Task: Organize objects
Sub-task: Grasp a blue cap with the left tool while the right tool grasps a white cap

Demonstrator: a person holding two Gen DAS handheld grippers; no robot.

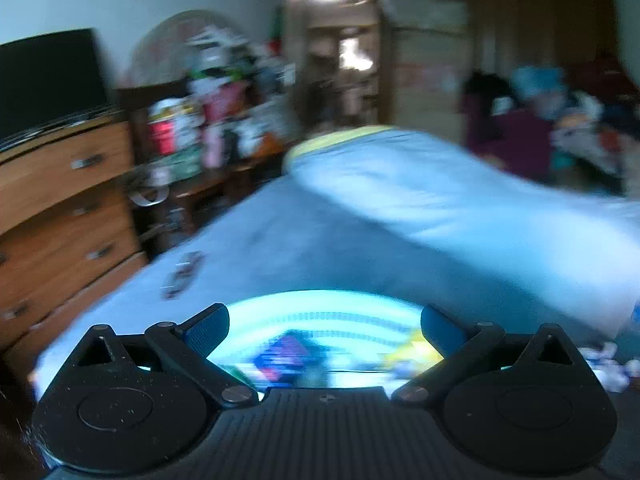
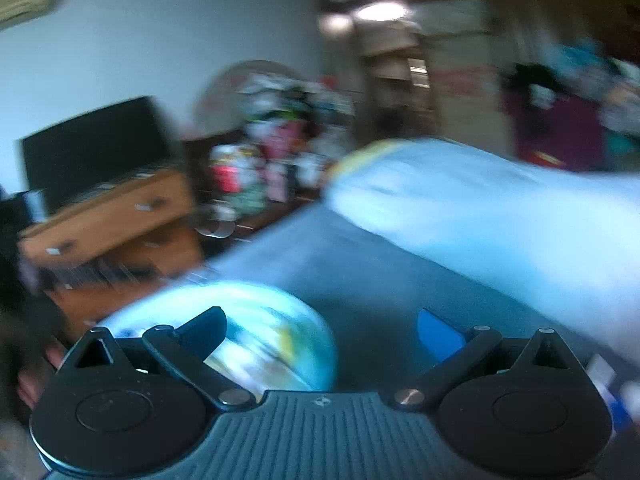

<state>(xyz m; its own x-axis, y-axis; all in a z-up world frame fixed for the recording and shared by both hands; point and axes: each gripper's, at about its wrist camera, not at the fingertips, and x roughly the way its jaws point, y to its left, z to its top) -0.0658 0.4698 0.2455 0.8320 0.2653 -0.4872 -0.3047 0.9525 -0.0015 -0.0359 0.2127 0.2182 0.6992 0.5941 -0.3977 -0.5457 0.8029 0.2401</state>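
Both views are smeared by motion. A round light-blue basket (image 1: 320, 312) holding small colourful items, among them a blue-purple one (image 1: 284, 354) and a yellow one (image 1: 412, 350), sits on the bed right under my left gripper (image 1: 324, 324), which stands open above it. In the right wrist view the same basket (image 2: 308, 344) lies low and left of my right gripper (image 2: 322, 330), also open with nothing between its fingers. A small dark striped object (image 1: 184, 274) lies on the sheet to the left.
A blue bed sheet (image 1: 320, 240) with a folded light-blue blanket (image 1: 440, 184) fills the middle. A wooden dresser (image 1: 60, 200) with a dark screen (image 1: 48, 80) stands left, a cluttered shelf (image 1: 208, 120) behind. Small white items (image 1: 608, 368) lie at right. A hand (image 2: 36, 380) shows at the left edge.
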